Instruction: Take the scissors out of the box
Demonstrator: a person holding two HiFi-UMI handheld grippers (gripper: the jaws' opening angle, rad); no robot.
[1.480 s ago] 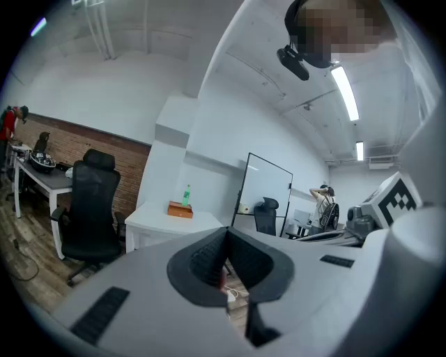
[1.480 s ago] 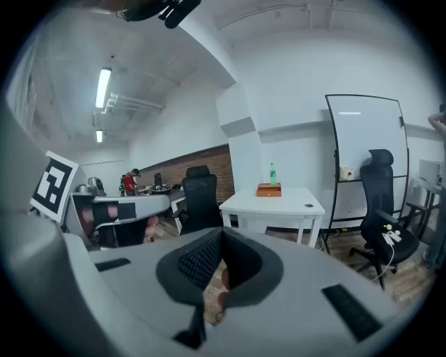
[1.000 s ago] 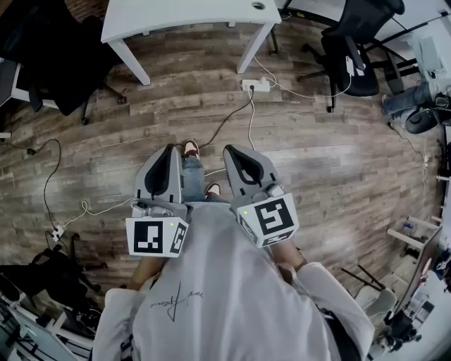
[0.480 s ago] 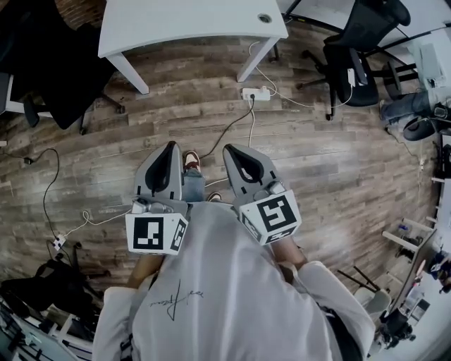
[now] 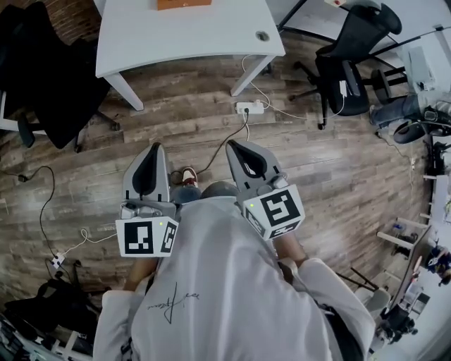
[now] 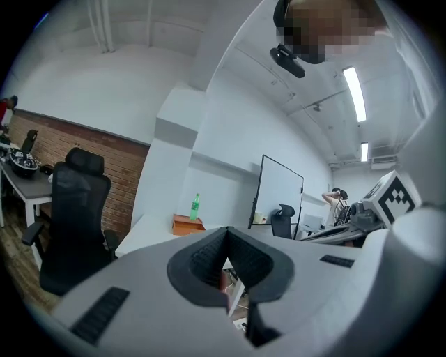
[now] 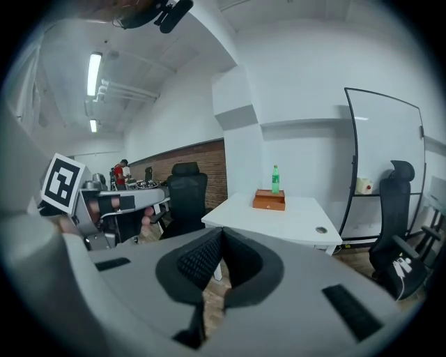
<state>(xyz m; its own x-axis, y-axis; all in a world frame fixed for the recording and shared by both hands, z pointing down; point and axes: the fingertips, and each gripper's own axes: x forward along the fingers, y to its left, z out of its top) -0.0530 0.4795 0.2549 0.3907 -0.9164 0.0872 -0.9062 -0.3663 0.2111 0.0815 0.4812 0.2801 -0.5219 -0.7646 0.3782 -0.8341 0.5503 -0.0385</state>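
Note:
A brown wooden box (image 5: 183, 3) stands on the white table (image 5: 190, 35) at the top edge of the head view, well ahead of both grippers. The same box (image 6: 188, 225) shows in the left gripper view and again (image 7: 269, 200) in the right gripper view. No scissors can be seen in any view. My left gripper (image 5: 154, 147) is held in front of the person's body, jaws shut and empty (image 6: 224, 231). Beside it, my right gripper (image 5: 234, 144) is also shut on nothing (image 7: 221, 231). Both point towards the table.
A green bottle (image 7: 274, 178) stands just behind the box. Black office chairs (image 5: 49, 77) (image 5: 345, 60) flank the table. A power strip (image 5: 250, 107) and cables lie on the wooden floor before it. A whiteboard (image 7: 387, 160) stands to the right.
The table has drawn nearer in the head view and the box has come into sight at the top edge. Both grippers moved forward with the person, still shut.

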